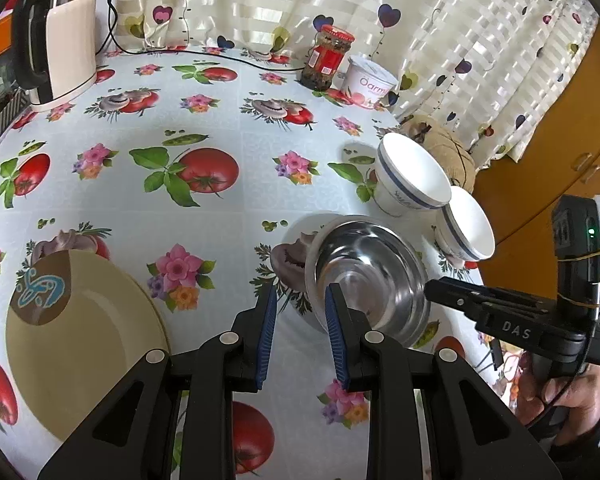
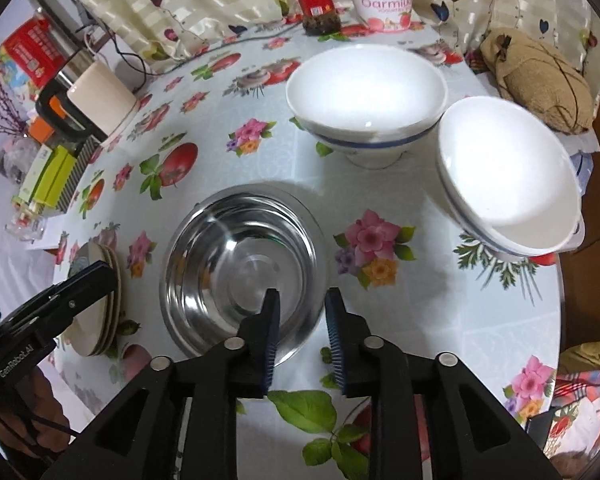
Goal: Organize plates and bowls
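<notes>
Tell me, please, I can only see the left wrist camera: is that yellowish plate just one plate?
Observer: No. The right wrist view catches the plates from the side, and several edges show. It is a stack.
Operator: Has the other gripper grabbed the shiny bowl yet?
Observer: Not clamped. The right gripper has its fingers apart. They straddle the near rim of the steel bowl, one finger inside the bowl and one outside.
</notes>
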`<state>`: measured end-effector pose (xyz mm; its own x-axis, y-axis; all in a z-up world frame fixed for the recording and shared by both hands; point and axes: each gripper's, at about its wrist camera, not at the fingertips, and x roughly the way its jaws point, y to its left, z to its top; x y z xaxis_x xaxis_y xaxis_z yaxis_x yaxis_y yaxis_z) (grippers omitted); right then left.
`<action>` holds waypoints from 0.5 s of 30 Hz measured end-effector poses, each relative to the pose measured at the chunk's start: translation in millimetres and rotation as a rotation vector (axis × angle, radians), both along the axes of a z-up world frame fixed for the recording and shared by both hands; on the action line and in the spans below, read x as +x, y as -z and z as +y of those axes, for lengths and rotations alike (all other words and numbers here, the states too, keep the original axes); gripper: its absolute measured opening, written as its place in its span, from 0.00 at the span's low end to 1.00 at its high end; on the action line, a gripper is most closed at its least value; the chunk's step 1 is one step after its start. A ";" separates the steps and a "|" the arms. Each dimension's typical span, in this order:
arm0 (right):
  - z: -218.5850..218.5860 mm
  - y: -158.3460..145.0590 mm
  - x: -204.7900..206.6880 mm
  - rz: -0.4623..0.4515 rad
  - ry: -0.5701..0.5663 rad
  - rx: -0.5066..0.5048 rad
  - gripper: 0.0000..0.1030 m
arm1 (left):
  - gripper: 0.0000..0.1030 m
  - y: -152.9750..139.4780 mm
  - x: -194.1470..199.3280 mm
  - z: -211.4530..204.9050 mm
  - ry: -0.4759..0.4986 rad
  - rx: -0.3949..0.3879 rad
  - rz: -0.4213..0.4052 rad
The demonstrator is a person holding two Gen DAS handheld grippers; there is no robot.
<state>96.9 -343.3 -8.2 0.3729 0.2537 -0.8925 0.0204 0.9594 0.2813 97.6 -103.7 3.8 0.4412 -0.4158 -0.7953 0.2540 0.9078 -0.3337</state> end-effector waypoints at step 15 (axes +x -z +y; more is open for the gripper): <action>1.6 -42.6 -37.5 -0.105 -0.021 -0.007 0.30 | 0.25 -29.3 -32.2 -3.1 0.029 -0.032 -0.072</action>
<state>59.3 -341.7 34.4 0.4590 0.2565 -0.8506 -0.0289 0.9612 0.2742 65.4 -106.8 33.1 0.4844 -0.4535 -0.7481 0.3042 0.8891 -0.3421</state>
